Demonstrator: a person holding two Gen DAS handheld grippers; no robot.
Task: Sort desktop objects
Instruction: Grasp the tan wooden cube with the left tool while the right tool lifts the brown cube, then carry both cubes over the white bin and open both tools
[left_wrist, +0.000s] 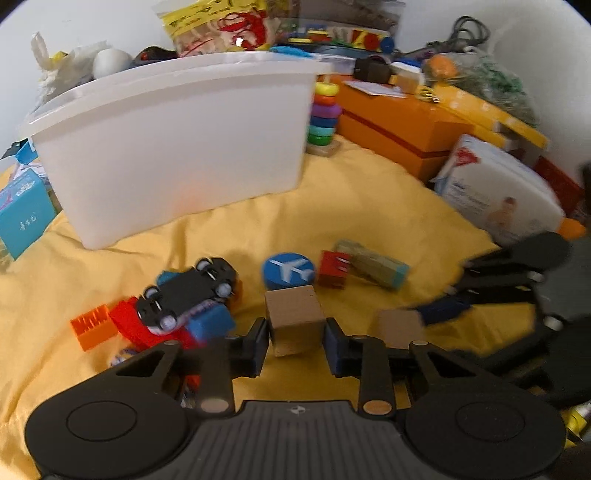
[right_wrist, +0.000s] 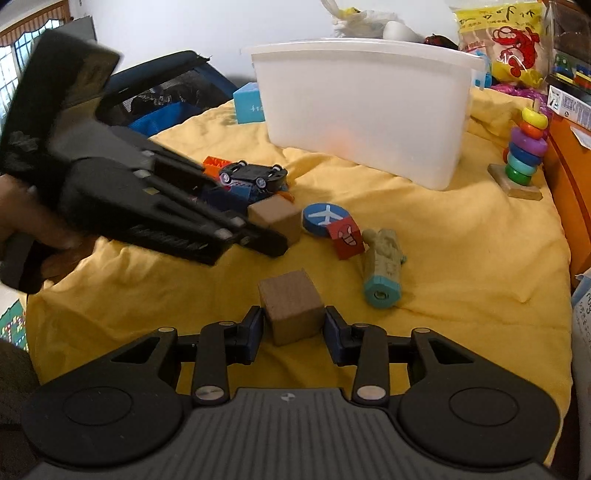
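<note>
On the yellow cloth, my left gripper is shut on a plain wooden cube, a pad against each side. The right wrist view shows that same gripper reaching in from the left. My right gripper is open, its pads just off a second wooden cube that rests on the cloth between them. Beyond lie a blue disc with a white plane, a red face cube, a green-teal figure and an upturned toy car on coloured bricks. A white bin stands behind.
A ring stacker stands right of the bin, with an orange box and a white pack along the right side. A blue carton sits at the left. Bags and clutter crowd the back. A hand holds the left gripper.
</note>
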